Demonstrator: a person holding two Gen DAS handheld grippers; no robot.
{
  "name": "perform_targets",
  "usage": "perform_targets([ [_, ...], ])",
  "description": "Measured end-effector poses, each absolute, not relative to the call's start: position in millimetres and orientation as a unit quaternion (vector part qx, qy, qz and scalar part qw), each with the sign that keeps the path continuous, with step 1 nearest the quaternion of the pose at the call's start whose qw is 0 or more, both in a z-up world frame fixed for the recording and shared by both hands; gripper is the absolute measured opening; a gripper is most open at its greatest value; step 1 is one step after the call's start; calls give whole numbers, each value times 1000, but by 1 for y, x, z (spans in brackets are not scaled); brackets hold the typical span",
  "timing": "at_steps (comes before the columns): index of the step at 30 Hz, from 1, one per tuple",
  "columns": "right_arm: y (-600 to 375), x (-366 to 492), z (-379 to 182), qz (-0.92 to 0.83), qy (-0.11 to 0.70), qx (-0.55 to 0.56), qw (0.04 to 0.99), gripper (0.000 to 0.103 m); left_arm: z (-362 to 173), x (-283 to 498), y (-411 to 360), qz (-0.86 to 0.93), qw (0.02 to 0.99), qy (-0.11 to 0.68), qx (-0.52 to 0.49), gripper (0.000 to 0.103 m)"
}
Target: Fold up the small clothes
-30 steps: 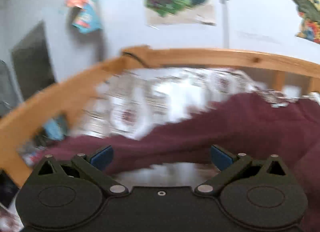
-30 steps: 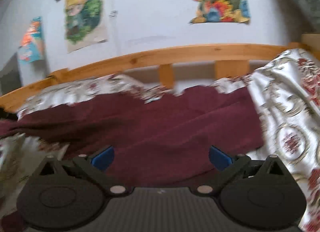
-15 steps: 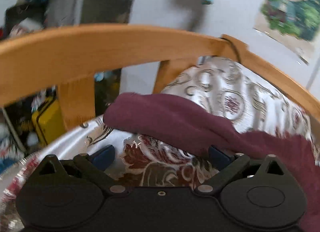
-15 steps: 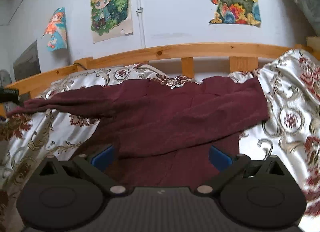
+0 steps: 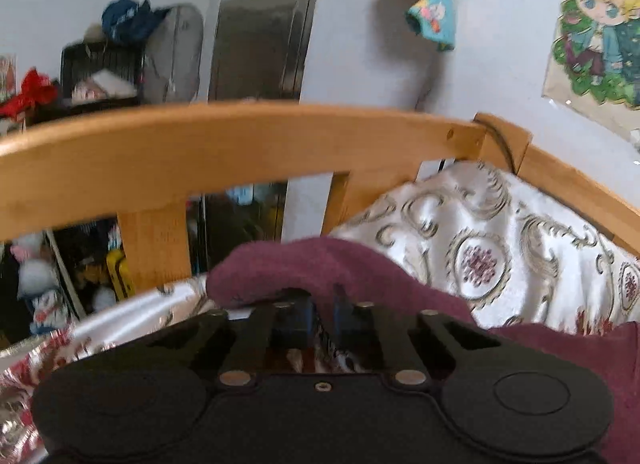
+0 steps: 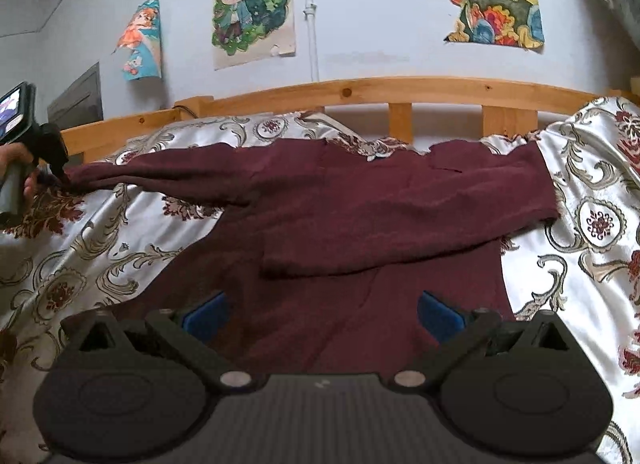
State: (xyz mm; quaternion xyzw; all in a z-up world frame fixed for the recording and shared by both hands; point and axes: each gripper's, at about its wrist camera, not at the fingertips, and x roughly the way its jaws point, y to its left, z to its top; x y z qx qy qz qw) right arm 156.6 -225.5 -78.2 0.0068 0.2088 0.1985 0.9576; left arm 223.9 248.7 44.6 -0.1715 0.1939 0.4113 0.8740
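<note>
A dark maroon long-sleeved sweater [image 6: 360, 224] lies spread on a patterned white and red bedspread [image 6: 592, 224]. Its right sleeve is folded across the body; its left sleeve [image 6: 160, 176] stretches out to the left. In the left wrist view my left gripper [image 5: 322, 314] is shut on the cuff of that sleeve [image 5: 312, 264]. The right wrist view shows the left gripper [image 6: 60, 180] at the sleeve end on the far left. My right gripper [image 6: 320, 310] is open and empty, above the sweater's lower body.
A wooden bed rail [image 6: 400, 90] runs along the back and left side [image 5: 200, 144]. Posters [image 6: 252, 4] hang on the wall behind. Cluttered shelves and a bag [image 5: 100, 64] stand beyond the left rail.
My left gripper swung left to the sleeve end and shut on the cuff. My right gripper pulled back, still open, giving a wider view of the sweater.
</note>
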Motion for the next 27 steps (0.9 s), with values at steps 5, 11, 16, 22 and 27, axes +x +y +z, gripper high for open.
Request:
perform_targets([
  [5, -231, 157, -76, 204, 207, 19, 957, 103, 57, 222, 238, 400, 889, 176, -140, 5],
  [11, -237, 159, -74, 203, 209, 31, 956, 103, 68, 216, 207, 374, 912, 146, -89, 5],
  [16, -239, 160, -73, 203, 208, 41, 956, 103, 91, 228, 188, 338, 935, 97, -50, 4],
  [22, -251, 162, -61, 186, 193, 67, 961, 103, 130, 232, 130, 200, 979, 14, 37, 5],
  [27, -262, 168, -51, 160, 185, 63, 967, 103, 135, 241, 66, 96, 990, 5, 98, 5],
])
